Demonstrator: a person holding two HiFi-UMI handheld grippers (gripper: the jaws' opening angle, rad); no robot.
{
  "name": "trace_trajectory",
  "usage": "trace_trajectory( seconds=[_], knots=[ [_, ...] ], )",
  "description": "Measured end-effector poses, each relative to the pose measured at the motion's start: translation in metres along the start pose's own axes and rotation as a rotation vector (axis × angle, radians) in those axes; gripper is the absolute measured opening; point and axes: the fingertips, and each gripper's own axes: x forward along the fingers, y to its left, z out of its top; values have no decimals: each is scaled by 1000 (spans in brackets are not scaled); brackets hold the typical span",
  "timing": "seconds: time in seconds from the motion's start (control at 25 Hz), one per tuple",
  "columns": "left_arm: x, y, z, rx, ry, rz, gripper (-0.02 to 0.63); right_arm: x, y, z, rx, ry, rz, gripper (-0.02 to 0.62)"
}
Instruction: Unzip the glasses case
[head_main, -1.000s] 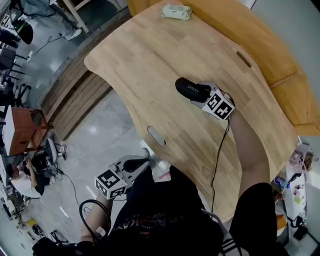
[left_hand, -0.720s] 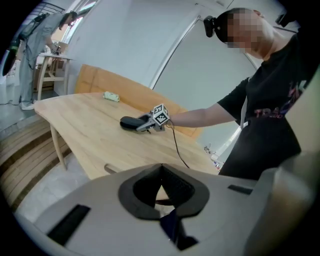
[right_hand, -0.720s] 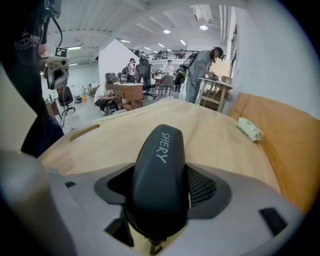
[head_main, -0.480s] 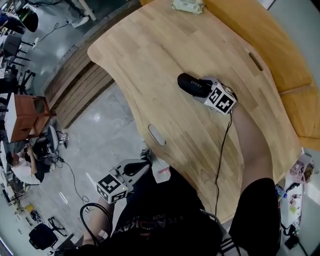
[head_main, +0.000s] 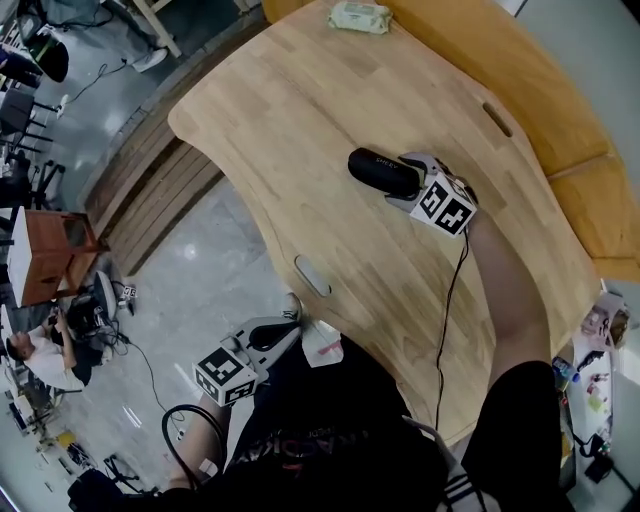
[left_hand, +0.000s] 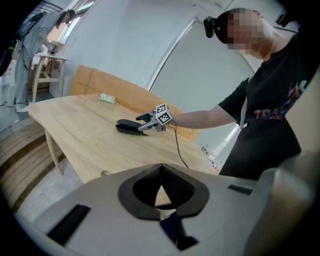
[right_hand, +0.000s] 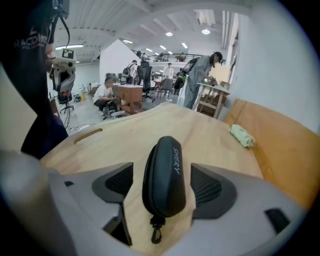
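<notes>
Seen from overhead, the right tongs (head_main: 403, 180) merely meet the end of the glasses case (head_main: 381, 171) on the worktop (head_main: 300, 110); their own view shows the jaws, just opened wider, flanking it with gaps either side, clip (right_hand: 156, 231) nearest; the left tongs (left_hand: 160, 176), pinched together on nothing, hang beside the worktop's edge.

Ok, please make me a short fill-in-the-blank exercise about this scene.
The black glasses case lies on a ____ table.
It sits ____ the open jaws of the right gripper.
The left gripper is ____ (open or shut).
Missing words: wooden; between; shut.
Note: the right gripper's jaws have just been opening, the case between them.
</notes>
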Motion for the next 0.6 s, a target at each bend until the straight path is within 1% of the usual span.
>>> trace_trajectory(
  seconds=[0.08, 0.12, 0.16, 0.2, 0.24, 0.32, 0.4, 0.48, 0.6],
  knots=[
    [-2, 4, 2, 25, -7, -29, 12, -24, -5, 8, 93, -55, -75, 359],
    [-3, 6, 4, 39, -11, -46, 12, -39, -8, 10, 144, -82, -126, 341],
    [-4, 8, 6, 56, -15, -65, 12, -54, -11, 11, 197, -108, -189, 243],
    [-5, 10, 9, 73, -19, -83, 12, -70, -15, 11, 258, -133, -258, 96],
    [-6, 12, 12, 90, -22, -100, 12, -87, -16, 12, 330, -160, -323, 17],
    [-10, 18, 16, 111, -26, -125, 12, -116, -9, 15, 497, -226, -416, 17],
    [-16, 22, 21, 120, -27, -149, 12, -138, 11, 23, 636, -292, -482, 17],
    [-20, 23, 26, 137, -28, -179, 12, -154, 36, 37, 718, -348, -528, 17],
    [-29, 24, 33, 169, -26, -214, 12, -167, 79, 69, 766, -413, -564, 16]
  ],
)
